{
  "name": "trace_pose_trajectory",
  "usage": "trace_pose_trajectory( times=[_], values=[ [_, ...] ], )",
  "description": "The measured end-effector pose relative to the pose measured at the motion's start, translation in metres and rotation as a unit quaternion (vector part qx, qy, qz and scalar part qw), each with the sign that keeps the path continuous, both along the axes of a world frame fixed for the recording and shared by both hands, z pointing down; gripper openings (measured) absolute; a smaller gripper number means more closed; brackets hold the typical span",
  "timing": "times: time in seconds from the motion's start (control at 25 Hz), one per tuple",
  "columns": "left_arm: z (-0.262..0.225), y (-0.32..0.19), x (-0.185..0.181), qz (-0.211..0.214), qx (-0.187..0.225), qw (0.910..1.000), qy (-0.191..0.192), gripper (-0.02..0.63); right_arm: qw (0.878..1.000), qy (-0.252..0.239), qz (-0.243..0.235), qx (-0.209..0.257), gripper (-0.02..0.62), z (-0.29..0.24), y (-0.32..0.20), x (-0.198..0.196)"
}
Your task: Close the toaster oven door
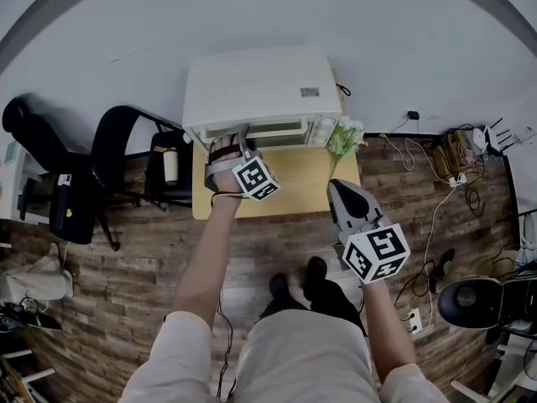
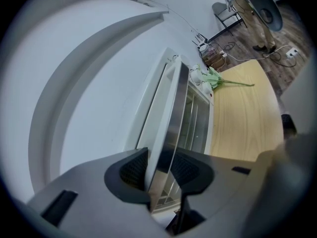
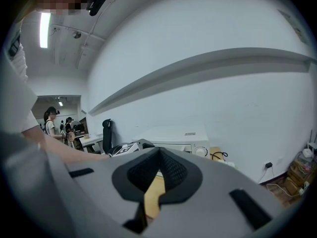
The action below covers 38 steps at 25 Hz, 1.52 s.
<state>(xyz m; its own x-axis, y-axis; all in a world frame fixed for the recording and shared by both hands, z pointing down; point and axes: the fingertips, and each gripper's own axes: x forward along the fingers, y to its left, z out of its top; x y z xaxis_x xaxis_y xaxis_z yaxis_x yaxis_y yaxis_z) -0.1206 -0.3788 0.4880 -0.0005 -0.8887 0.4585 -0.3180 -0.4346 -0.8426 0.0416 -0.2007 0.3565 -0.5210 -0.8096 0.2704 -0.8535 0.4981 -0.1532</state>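
Far out to the left of the left claw (image 1: 232,145) stands a black office chair (image 1: 117,154) on the dark plank floor (image 1: 126,259). The left claw is clenched on the top edge of the glass-fronted door (image 2: 174,108). In the left gripper view one jaw lies on the outer face and the other on the inner side, with the silver rim running away from the claw between them. The door belongs to the boxy white toaster oven (image 1: 260,86), whose body lies just beyond the claw at the back of the pale wooden bench (image 1: 294,187). The door stands upright or close to it. Whether a gap remains at the oven front cannot be told. Right of this claw, past the door's far end, a green plant sprig (image 1: 344,137) lies on the bench. Nearer the person, the right claw (image 1: 342,196) hangs over the bench's front edge, clenched with its jaws together on nothing. The oven is ahead of it. Further right, a tangle of cables (image 1: 436,208) trails over the floor.
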Motion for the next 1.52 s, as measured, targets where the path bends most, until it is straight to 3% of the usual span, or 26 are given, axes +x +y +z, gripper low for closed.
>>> trace_pose_trajectory(
  times=[0.2,0.64,1.52],
  values=[
    [-0.001,0.005,0.002,0.009,0.009,0.9999,-0.004,0.133,1.000,0.003,-0.001,0.003,-0.002,-0.002,0.012,0.001],
    [-0.015,0.023,0.010,0.022,-0.012,0.9996,-0.010,0.147,1.000,0.006,0.001,0.014,-0.002,-0.015,0.039,0.011],
    [-0.073,0.156,0.017,0.046,0.041,0.9977,0.028,0.146,0.999,-0.012,-0.031,0.032,-0.002,-0.023,0.111,-0.001]
  ],
)
